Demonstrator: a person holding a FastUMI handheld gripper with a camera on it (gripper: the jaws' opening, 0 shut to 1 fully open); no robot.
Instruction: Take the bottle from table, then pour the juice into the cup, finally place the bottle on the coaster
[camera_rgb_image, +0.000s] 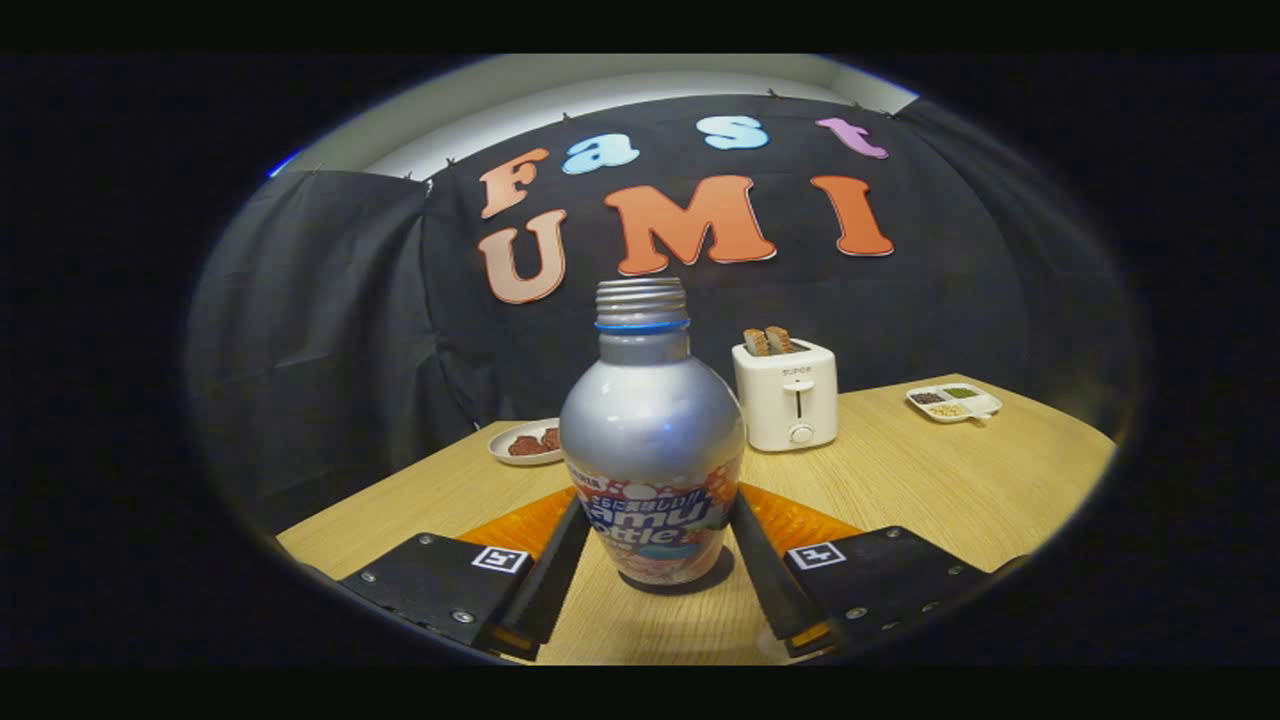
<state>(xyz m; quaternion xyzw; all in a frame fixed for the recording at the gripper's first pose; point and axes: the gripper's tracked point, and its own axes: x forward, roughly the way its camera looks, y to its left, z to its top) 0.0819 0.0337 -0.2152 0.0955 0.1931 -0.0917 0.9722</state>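
bottle (652, 450) on table (930, 480), between jaws | toaster (786, 394) behind-right | plate (524, 441) behind-left

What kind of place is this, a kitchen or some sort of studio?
Probably a staged booth rather than a real kitchen: black cloth hangs behind a wooden table set with a toaster, a plate of food and a divided snack tray. The hand-held gripper is shut on an uncapped bottle.
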